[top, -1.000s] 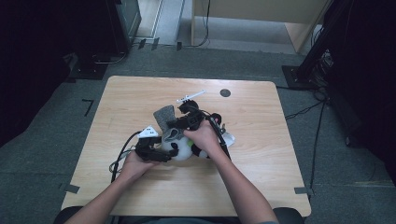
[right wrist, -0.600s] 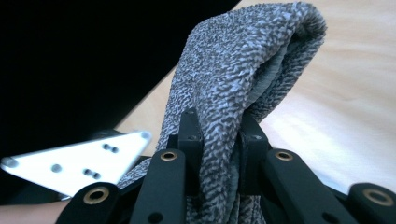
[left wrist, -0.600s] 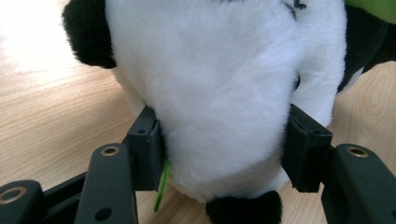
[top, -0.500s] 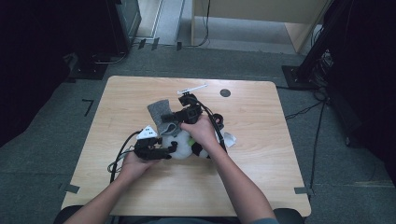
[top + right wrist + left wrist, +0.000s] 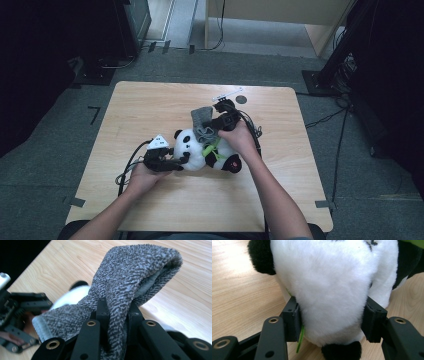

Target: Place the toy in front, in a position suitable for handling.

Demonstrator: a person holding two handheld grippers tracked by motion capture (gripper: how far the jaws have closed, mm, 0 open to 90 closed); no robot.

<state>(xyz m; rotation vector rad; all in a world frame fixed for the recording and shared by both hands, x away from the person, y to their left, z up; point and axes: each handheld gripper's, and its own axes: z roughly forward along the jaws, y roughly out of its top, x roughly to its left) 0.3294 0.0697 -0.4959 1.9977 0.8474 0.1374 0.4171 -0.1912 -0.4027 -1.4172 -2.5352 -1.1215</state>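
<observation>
Wooden table (image 5: 150, 110) on grey carpet, dark room around. Left gripper (image 5: 181, 161), jaws just closing, pads pressed on both sides of the panda plush (image 5: 192, 150) lying mid-table. Right gripper (image 5: 212, 125) pinched on the grey sock (image 5: 201, 119), just above the panda.

Both forearms are showing bare, with no sleeves. The left claw (image 5: 184, 159) is showing black jaws with brass-ringed screw holes, a grey three-cornered plate on top and a black cable trailing behind. The right claw (image 5: 216, 123) is showing the same black, brass-riveted jaws.
</observation>
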